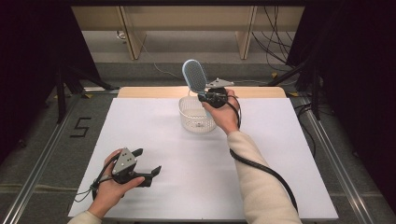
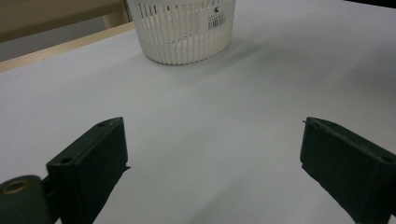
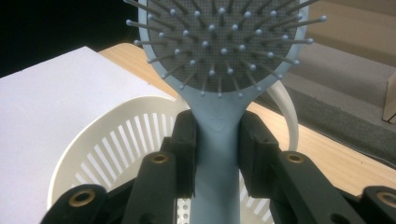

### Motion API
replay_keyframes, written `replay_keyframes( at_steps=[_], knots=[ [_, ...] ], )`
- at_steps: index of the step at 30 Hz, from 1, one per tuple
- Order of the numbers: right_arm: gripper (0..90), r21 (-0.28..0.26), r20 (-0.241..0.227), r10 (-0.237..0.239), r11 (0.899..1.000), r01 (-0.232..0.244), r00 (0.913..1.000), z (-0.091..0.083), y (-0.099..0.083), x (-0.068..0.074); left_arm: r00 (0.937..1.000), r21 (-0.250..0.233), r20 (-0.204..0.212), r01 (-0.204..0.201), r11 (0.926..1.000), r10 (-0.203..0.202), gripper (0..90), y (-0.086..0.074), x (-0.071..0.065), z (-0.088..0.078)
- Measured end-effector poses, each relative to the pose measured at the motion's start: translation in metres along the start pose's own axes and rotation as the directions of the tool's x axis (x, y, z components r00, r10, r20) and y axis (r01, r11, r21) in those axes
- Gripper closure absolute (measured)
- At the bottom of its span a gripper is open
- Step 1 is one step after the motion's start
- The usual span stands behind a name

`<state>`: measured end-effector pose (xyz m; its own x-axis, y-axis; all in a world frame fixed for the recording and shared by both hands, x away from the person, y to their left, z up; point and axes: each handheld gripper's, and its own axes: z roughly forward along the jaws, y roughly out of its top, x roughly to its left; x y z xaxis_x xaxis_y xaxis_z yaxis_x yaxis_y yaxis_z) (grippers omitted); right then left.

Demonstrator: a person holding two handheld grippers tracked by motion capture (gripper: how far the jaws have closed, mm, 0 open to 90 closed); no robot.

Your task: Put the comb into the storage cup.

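Right gripper clamps hairbrush handle, basket directly below; lower handle-first, centred. Left gripper spread, idle.

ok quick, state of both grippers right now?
Left gripper: open, nothing between the jaws, low over the table.
Right gripper: shut on the hairbrush handle, above the white basket.
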<state>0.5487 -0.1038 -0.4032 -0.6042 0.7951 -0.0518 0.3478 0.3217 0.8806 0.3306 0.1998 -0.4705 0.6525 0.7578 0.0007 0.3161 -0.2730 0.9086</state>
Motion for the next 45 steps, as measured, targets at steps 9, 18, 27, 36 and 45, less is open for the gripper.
replay_keyframes(
  at_steps=[9, 18, 27, 36, 45],
  knots=[
    [70.1, 0.004, -0.003, 0.001, 1.0, -0.001, 1.0, 0.0013, -0.0016, 0.0001, 1.0, 0.001, 0.0, -0.001, 1.0, 0.001, 7.0, -0.0001, 0.0, 0.0002],
    [70.1, 0.013, -0.006, 0.001, 1.0, -0.001, 1.0, 0.0013, -0.0026, -0.0002, 1.0, -0.001, 0.0, 0.0, 1.0, 0.0, 7.0, 0.0, -0.0002, 0.0002],
    [70.0, 0.018, -0.013, -0.004, 1.0, 0.004, 0.9999, 0.002, -0.0028, 0.0, 1.0, 0.0, 0.001, 0.0, 1.0, 0.0, 7.0, -0.0001, -0.0002, 0.0003],
    [70.0, 0.022, -0.017, -0.005, 1.0, 0.005, 0.9998, 0.0021, -0.0031, 0.0002, 1.0, 0.0, 0.0, -0.001, 1.0, 0.001, 7.0, 0.0, -0.0003, 0.0003],
    [69.9, 0.026, -0.018, -0.012, 1.0, 0.013, 0.9998, 0.0028, -0.0034, 0.0002, 1.0, 0.002, 0.001, -0.002, 1.0, 0.002, 7.0, -0.0001, -0.0002, 0.0002]
  ],
)
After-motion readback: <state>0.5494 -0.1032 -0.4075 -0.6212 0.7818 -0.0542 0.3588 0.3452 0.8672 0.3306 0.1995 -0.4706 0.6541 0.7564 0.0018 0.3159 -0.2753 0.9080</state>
